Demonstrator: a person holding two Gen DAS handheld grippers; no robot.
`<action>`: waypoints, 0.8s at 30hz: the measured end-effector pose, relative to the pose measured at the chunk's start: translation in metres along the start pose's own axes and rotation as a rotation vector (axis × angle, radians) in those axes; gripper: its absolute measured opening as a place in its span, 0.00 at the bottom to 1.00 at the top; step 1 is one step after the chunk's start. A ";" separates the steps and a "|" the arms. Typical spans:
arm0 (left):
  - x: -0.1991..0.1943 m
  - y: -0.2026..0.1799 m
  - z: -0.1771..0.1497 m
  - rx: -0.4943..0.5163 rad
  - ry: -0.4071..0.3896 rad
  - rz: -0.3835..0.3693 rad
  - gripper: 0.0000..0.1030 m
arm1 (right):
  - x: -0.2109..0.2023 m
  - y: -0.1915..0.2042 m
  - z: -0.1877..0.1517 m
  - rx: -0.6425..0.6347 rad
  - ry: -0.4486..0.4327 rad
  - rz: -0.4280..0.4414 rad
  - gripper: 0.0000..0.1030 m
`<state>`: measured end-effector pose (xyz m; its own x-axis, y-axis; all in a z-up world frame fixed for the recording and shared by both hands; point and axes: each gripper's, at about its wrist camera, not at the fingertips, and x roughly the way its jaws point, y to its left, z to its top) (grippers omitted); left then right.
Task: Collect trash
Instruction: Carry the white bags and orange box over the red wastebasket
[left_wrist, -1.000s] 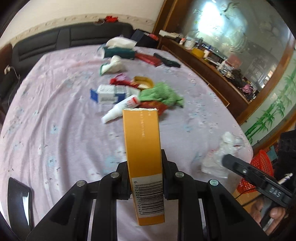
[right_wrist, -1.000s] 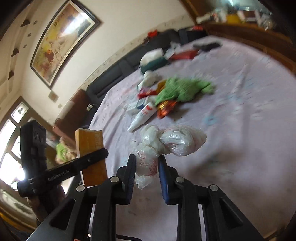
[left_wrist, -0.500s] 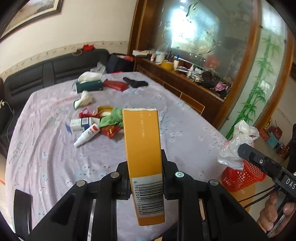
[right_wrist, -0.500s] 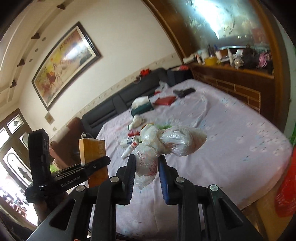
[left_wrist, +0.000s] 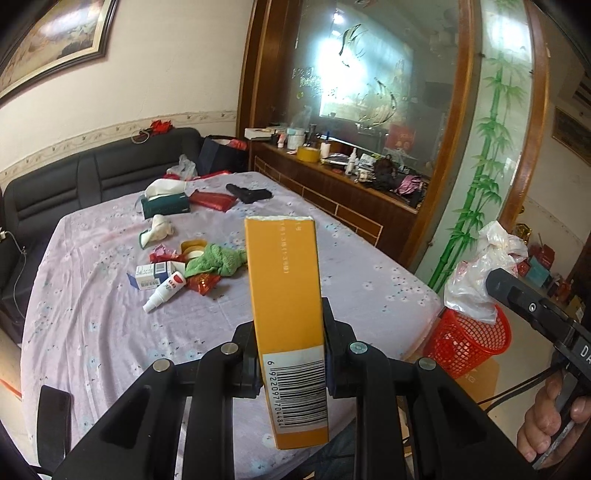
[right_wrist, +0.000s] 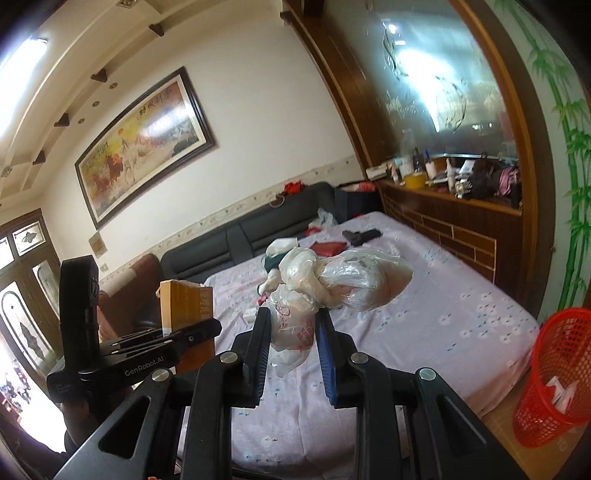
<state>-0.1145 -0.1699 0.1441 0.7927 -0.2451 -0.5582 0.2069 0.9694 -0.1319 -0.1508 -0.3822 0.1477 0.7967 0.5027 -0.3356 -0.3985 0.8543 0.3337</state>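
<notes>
My left gripper (left_wrist: 290, 317) is shut on a tall orange carton (left_wrist: 284, 280) with a barcode, held upright above the near edge of the table. It also shows in the right wrist view (right_wrist: 184, 306). My right gripper (right_wrist: 291, 328) is shut on a crumpled clear plastic bag (right_wrist: 332, 284), held in the air; the bag also shows in the left wrist view (left_wrist: 480, 273), just above a red mesh trash basket (left_wrist: 469, 339). The basket stands on the floor at the table's right corner (right_wrist: 554, 373) with white paper inside.
The lilac flowered table (left_wrist: 92, 325) holds a green cloth (left_wrist: 218, 260), a white tube (left_wrist: 164, 291), small boxes (left_wrist: 153, 275), red wrappers, a tissue box (left_wrist: 166, 205) and a black object (left_wrist: 249, 194). A black phone (left_wrist: 53, 421) lies at the near left. Sofa behind, wooden sideboard right.
Both grippers have lifted and drawn back from the table with their loads. The plastic bag has moved right to above the red basket, which has come into view.
</notes>
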 end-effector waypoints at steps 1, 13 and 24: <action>-0.002 -0.003 0.000 0.005 -0.004 -0.005 0.22 | -0.005 0.001 0.000 -0.002 -0.008 -0.004 0.24; -0.017 -0.026 -0.006 0.035 -0.028 -0.044 0.22 | -0.049 -0.003 -0.003 -0.005 -0.084 -0.062 0.25; -0.012 -0.040 -0.002 0.048 -0.025 -0.103 0.22 | -0.070 -0.013 -0.003 0.002 -0.117 -0.106 0.25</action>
<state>-0.1336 -0.2055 0.1544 0.7795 -0.3440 -0.5234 0.3148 0.9376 -0.1474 -0.2034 -0.4280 0.1643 0.8816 0.3912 -0.2640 -0.3088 0.9012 0.3039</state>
